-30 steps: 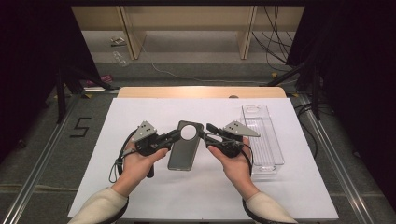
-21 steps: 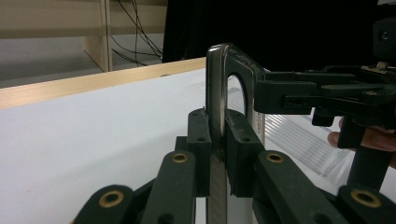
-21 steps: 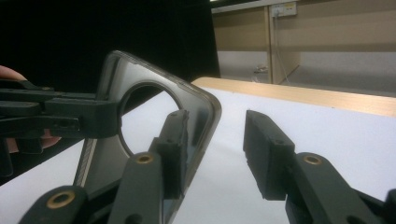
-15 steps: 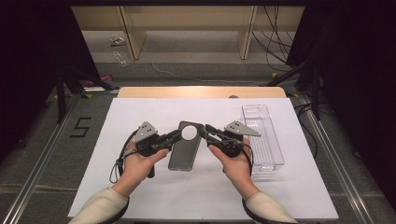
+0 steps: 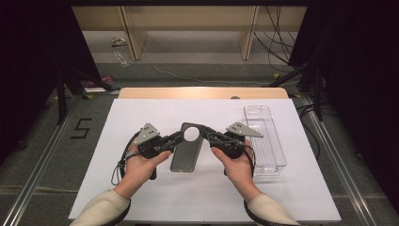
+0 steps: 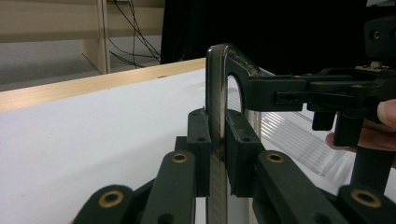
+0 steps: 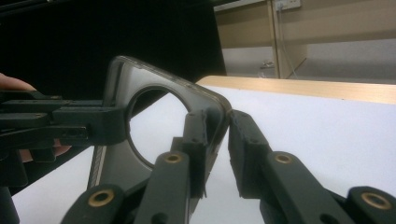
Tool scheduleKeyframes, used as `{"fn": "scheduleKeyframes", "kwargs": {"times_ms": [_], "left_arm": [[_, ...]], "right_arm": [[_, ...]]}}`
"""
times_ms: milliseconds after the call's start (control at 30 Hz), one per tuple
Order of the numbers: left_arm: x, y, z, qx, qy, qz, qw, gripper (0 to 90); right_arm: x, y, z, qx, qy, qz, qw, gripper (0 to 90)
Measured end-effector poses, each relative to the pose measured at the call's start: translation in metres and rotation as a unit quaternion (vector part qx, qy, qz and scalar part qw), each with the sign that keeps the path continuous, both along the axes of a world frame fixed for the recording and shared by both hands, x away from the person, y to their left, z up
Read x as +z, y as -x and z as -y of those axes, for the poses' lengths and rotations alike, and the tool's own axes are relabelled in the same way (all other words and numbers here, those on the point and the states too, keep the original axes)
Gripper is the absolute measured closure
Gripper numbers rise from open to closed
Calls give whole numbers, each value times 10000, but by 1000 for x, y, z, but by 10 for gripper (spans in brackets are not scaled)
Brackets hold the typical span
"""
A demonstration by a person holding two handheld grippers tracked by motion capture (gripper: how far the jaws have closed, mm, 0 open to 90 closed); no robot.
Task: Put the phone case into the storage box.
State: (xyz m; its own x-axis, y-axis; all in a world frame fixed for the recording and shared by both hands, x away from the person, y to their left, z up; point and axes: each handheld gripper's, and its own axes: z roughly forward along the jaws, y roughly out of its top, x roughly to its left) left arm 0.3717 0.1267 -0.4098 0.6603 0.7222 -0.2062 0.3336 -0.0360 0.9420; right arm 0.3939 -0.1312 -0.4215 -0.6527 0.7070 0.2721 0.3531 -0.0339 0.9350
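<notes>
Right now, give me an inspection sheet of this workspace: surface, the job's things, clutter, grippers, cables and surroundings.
Surface: white sheet over a wooden table, light wood edge showing at the far side.
Job's things: dark translucent phone case with a round camera hole, its top end lifted between both grippers.
Clutter: clear ribbed plastic tray at the right, lying flat.
Grippers: left gripper shut on the case edge; right gripper has just been closing, the case corner between its jaws, one pad still apart.
Cables: black cable loops from the left gripper.
Surroundings: wooden shelving, floor cables, black drapes.
</notes>
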Motion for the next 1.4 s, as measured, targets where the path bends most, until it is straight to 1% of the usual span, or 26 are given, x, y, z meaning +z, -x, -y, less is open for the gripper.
{"fn": "scheduleKeyframes", "kwargs": {"times_ms": [233,433,533,667,733,800,867,900,1000,1033,1100,1200,1233,1300,1333,1367,1400], "left_arm": [[-1,1,2,-51,-47,34,10000,810],[-2,1,4,-78,-122,75,9999,809],[-2,1,4,-53,-163,84,9998,808],[-4,1,4,-49,-256,36,9997,805],[-5,1,5,-55,-268,11,9996,800],[-5,1,5,-95,-337,6,9994,794],[-5,1,6,-149,-372,-19,9992,772],[-5,1,7,-253,-420,-64,9988,749],[-5,2,9,-364,-487,-46,9981,701],[-4,2,10,-417,-460,-60,9980,666],[-3,3,12,-474,-509,-10,9976,625],[-3,5,14,-561,-595,87,9966,589],[-2,6,15,-627,-650,128,9958,567],[-1,7,17,-696,-709,181,9949,509],[-1,7,18,-755,-748,166,9942,478],[-1,8,18,-779,-774,152,9938,427],[0,9,19,-792,-852,169,9931,393]], "right_arm": [[3,1,2,-59,-7,13,10000,825],[5,3,2,-151,26,-51,9999,837],[8,5,1,-215,50,-52,9997,841],[11,7,0,-257,112,-1,9996,849],[13,8,-1,-274,147,22,9995,850],[13,8,-1,-296,159,19,9994,851],[14,9,-1,-354,200,25,9992,851],[14,9,0,-382,218,38,9990,851],[14,9,1,-463,256,8,9986,860],[14,8,2,-480,264,21,9985,874],[15,8,3,-532,276,25,9982,880],[15,8,4,-558,304,38,9980,885],[15,8,4,-567,317,41,9979,886],[15,9,4,-598,361,42,9975,888],[16,9,4,-615,372,50,9974,889],[16,9,5,-653,387,81,9971,889],[16,9,5,-663,396,84,9970,889]]}}
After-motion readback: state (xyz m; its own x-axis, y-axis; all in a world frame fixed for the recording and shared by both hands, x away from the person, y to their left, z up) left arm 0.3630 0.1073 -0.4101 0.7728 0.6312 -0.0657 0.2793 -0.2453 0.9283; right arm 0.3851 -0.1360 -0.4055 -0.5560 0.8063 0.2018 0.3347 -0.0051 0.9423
